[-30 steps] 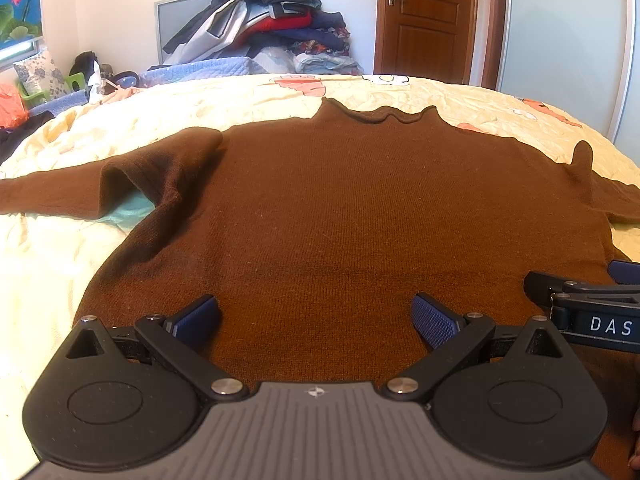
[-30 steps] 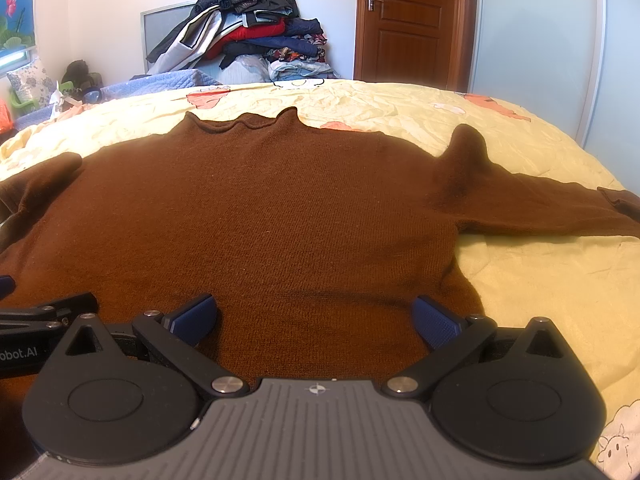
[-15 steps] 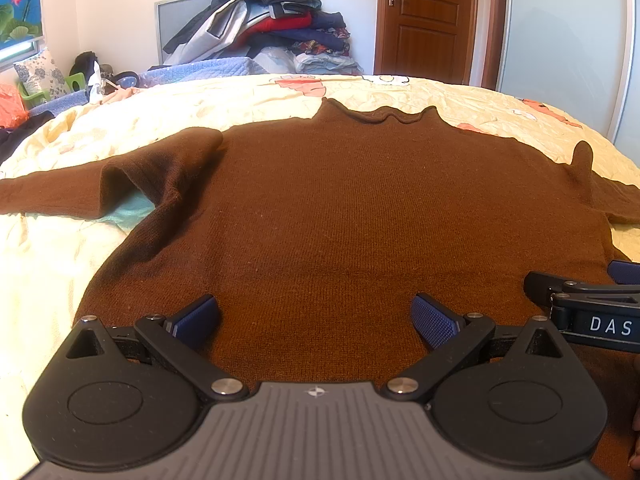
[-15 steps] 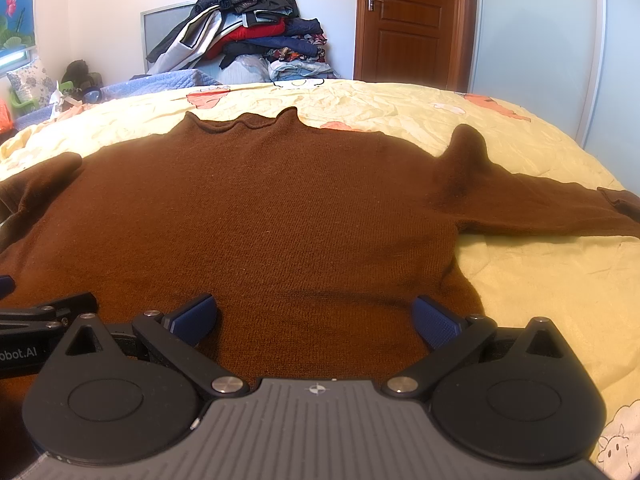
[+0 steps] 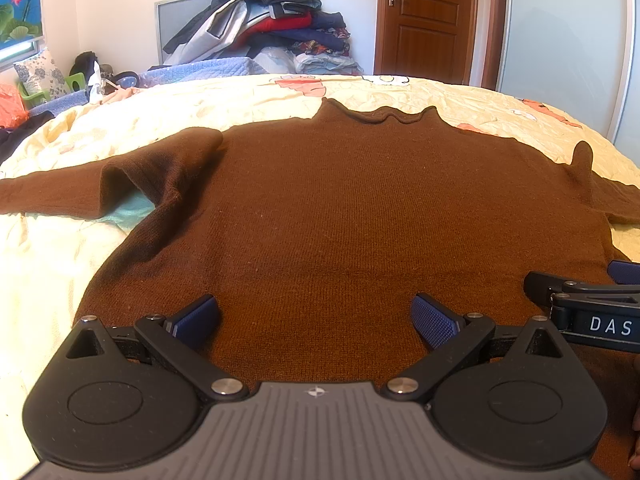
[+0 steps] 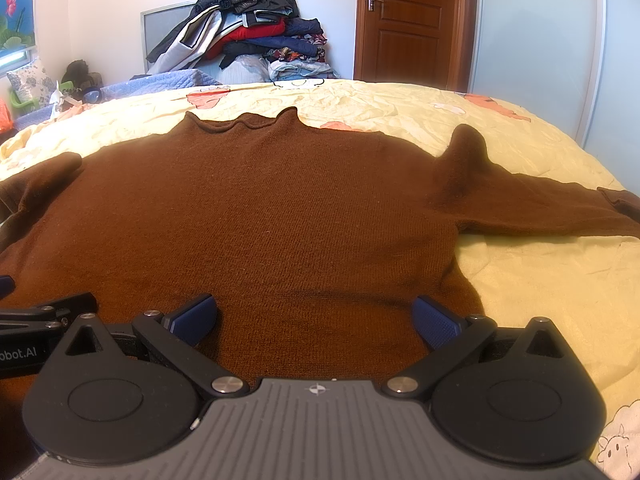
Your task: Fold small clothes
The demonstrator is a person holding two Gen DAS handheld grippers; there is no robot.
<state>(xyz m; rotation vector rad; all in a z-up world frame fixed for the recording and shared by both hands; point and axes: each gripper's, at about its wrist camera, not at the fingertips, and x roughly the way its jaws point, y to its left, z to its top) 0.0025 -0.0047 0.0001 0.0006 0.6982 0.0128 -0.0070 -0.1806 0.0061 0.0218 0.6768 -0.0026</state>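
Observation:
A brown knit sweater (image 5: 340, 208) lies flat on the yellow bed sheet (image 5: 52, 260), collar away from me, both sleeves spread sideways. It also fills the right wrist view (image 6: 260, 216). My left gripper (image 5: 316, 316) is open and empty, low over the sweater's near hem on the left half. My right gripper (image 6: 316, 316) is open and empty over the hem's right half. Each gripper's side shows at the edge of the other's view. The hem itself is hidden under the grippers.
A tall pile of clothes (image 5: 272, 28) stands past the bed's far edge, by a wooden door (image 5: 426, 20). A pale wardrobe (image 6: 536, 32) is at the right. Pillows and small items (image 5: 44, 80) lie at the far left.

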